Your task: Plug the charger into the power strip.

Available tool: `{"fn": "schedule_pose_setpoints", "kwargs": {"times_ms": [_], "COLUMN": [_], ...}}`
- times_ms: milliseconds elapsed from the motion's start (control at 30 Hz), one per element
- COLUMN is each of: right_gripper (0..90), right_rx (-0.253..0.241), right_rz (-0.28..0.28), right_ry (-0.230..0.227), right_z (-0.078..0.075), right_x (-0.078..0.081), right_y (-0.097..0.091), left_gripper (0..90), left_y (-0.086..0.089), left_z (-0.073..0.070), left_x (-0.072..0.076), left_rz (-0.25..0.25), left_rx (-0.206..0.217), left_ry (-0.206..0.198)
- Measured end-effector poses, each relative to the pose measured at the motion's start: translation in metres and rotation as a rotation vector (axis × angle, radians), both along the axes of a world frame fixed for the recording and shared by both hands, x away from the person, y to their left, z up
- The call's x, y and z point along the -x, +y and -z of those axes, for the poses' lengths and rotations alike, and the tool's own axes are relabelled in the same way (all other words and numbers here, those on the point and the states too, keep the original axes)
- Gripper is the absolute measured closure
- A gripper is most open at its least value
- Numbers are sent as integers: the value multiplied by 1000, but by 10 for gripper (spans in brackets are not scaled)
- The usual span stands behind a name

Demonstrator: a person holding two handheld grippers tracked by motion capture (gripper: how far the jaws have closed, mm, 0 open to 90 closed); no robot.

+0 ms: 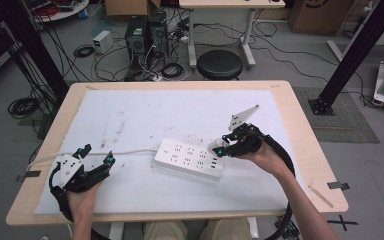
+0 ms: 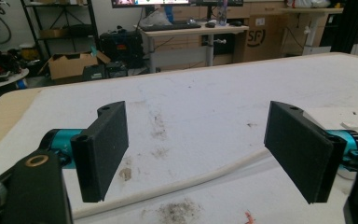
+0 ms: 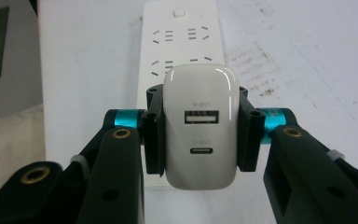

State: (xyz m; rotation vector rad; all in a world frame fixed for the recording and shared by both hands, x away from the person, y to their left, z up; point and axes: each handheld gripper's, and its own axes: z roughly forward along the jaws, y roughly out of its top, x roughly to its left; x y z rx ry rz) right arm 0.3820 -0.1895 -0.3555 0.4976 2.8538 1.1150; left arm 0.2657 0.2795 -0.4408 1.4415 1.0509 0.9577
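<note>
While the left gripper (image 2: 205, 154) sits wide open and empty over the thin white cable (image 2: 177, 184), the right gripper (image 3: 200, 128) clamps a white rounded plastic USB charger (image 3: 200, 126) above the white rectangular power strip (image 1: 190, 158).

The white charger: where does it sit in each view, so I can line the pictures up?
High view: the white charger sits right of centre, at the right gripper tip, over the power strip's right end.
Left gripper view: not in it.
Right gripper view: white charger at centre, clamped between the jaws, ports facing the camera.
Shared landmark: the power strip.
</note>
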Motion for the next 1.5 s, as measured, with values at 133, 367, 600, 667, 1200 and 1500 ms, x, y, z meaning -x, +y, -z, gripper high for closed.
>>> {"fn": "schedule_pose_setpoints", "kwargs": {"times_ms": [133, 367, 600, 667, 1200, 1500], "right_gripper": [631, 631, 631, 631, 631, 632], "right_rx": [41, 147, 266, 291, 363, 359], "right_rz": [-21, -72, -91, -96, -83, -83], "right_ry": [-3, 14, -5, -10, -6, 7], "right_z": [-1, 2, 5, 5, 7, 8], "right_x": [-7, -14, -14, -15, -16, -19], "right_y": [9, 34, 55, 59, 73, 76], "left_gripper": [220, 220, 220, 220, 220, 220], "left_y": [1, 7, 9, 10, 8, 5], "left_z": [0, 0, 1, 0, 0, -2], "left_x": [1, 6, 9, 10, 14, 13], "left_rz": [0, -7, -15, -14, -20, -13], "left_rx": [-4, 10, 17, 13, 12, 1], "left_ry": [-1, 1, 4, 3, 4, 7]}}
